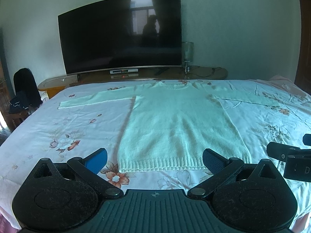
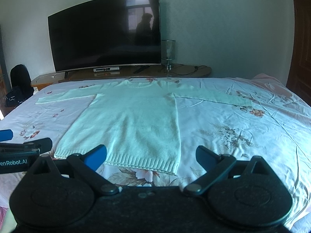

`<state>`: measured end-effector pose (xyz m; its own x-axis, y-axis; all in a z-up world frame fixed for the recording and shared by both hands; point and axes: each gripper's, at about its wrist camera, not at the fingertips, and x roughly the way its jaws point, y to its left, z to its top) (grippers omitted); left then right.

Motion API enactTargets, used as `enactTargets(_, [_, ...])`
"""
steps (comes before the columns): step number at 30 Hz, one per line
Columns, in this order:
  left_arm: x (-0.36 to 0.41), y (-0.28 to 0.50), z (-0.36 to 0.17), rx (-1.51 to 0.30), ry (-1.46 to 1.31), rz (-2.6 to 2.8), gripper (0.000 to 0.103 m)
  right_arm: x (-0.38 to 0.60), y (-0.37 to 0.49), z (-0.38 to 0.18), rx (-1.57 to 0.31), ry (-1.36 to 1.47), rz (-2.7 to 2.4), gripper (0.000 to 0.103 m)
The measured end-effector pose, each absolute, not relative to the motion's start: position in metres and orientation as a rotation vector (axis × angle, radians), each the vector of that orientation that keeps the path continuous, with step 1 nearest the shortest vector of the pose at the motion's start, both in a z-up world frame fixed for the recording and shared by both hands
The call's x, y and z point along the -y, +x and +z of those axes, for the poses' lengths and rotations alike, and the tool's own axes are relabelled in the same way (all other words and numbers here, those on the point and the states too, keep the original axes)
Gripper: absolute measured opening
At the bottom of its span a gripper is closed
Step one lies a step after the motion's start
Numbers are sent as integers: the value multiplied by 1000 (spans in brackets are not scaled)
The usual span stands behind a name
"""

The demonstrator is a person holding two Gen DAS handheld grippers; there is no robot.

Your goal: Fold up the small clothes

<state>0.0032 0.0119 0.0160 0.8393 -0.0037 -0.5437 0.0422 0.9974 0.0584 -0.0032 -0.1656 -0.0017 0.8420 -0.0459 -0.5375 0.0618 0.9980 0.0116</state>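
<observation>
A pale knitted sweater (image 1: 175,120) (image 2: 128,116) lies flat on the bed, sleeves spread out to both sides, neck toward the far edge and ribbed hem nearest me. My left gripper (image 1: 154,160) hovers open just short of the hem, its blue pads wide apart with nothing between them. Over the hem's right corner my right gripper (image 2: 150,156) also stands open and holds nothing. Each gripper shows at the edge of the other's view: the right gripper (image 1: 287,159) and the left gripper (image 2: 21,151).
A floral bedsheet (image 1: 64,136) (image 2: 243,136) covers the bed. Beyond the bed's far edge a low wooden stand (image 1: 206,73) carries a large dark television (image 1: 120,33), a set-top box and a small lamp (image 1: 187,54). A chair with dark clothing (image 1: 25,89) stands at the far left.
</observation>
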Motion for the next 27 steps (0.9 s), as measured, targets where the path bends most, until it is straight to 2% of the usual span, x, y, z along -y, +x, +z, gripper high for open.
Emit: enactTargets(27, [-11,22,3,-614,42,-23,103,179,0,-9,-577,45,-94,99])
